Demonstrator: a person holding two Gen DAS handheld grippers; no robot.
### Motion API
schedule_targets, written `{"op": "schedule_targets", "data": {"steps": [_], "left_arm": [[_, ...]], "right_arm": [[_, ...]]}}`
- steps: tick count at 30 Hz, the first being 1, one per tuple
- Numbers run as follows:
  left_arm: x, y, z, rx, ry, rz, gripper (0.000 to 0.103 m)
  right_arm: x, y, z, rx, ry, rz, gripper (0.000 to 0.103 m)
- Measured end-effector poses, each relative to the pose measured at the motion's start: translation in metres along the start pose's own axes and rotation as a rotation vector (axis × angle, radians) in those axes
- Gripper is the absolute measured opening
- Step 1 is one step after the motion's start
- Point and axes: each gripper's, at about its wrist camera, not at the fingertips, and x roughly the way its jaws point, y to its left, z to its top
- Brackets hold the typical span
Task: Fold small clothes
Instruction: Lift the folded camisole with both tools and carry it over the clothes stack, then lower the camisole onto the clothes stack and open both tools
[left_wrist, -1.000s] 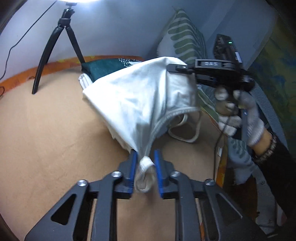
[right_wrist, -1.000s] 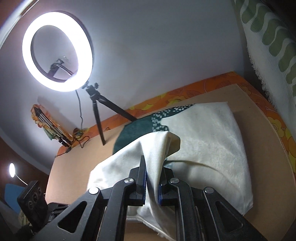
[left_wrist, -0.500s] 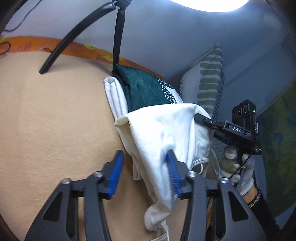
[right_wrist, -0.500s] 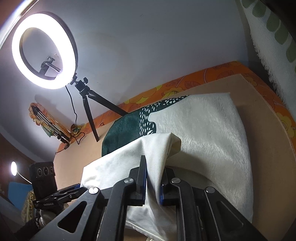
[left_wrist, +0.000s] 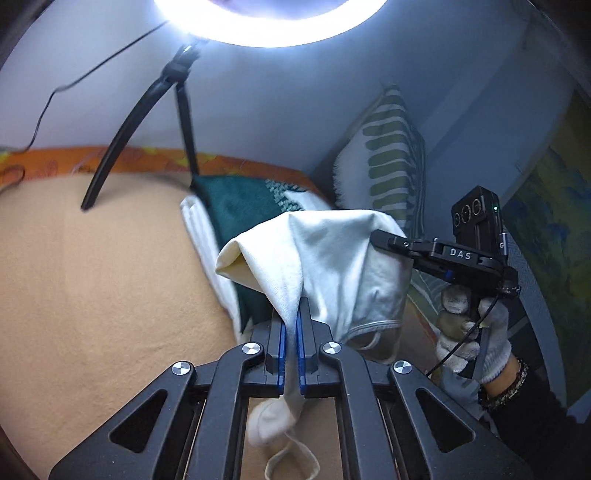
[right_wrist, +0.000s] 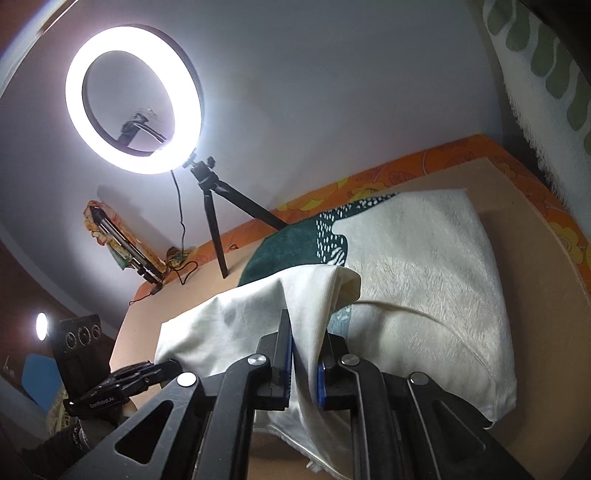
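Tan bedding (left_wrist: 92, 280) lies below; a white garment (left_wrist: 332, 266) is clamped by the left gripper (left_wrist: 290, 332) and right gripper (right_wrist: 304, 354). Uneven pulling could slip one pinched edge.

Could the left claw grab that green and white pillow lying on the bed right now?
Probably not as things stand. The left claw is shut on the white garment, which hangs between it and the pillow. It would have to let go first.
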Motion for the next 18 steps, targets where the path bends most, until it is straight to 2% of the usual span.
{"op": "schedule_targets", "data": {"steps": [7, 10, 13, 15, 17, 18], "left_arm": [[0.005, -0.025, 0.035, 0.085, -0.028, 0.003, 0.003], [0.014, -0.027, 0.047, 0.079, -0.028, 0.016, 0.003], [0.023, -0.026, 0.052, 0.067, -0.022, 0.037, 0.003], [0.031, -0.027, 0.052, 0.059, -0.021, 0.064, 0.003], [0.047, -0.024, 0.054, 0.069, -0.008, 0.156, 0.004], [0.05, -0.022, 0.055, 0.074, -0.005, 0.203, 0.005]], "right_arm": [[-0.029, -0.007, 0.028, -0.011, -0.068, -0.026, 0.008], [-0.025, -0.018, 0.044, -0.008, -0.071, -0.059, 0.008], [-0.01, -0.027, 0.058, -0.045, -0.051, -0.126, 0.008], [0.002, -0.033, 0.067, -0.058, -0.033, -0.163, 0.008], [0.016, -0.038, 0.075, -0.098, -0.006, -0.244, 0.01], [0.022, -0.039, 0.076, -0.111, -0.001, -0.32, 0.017]]}}
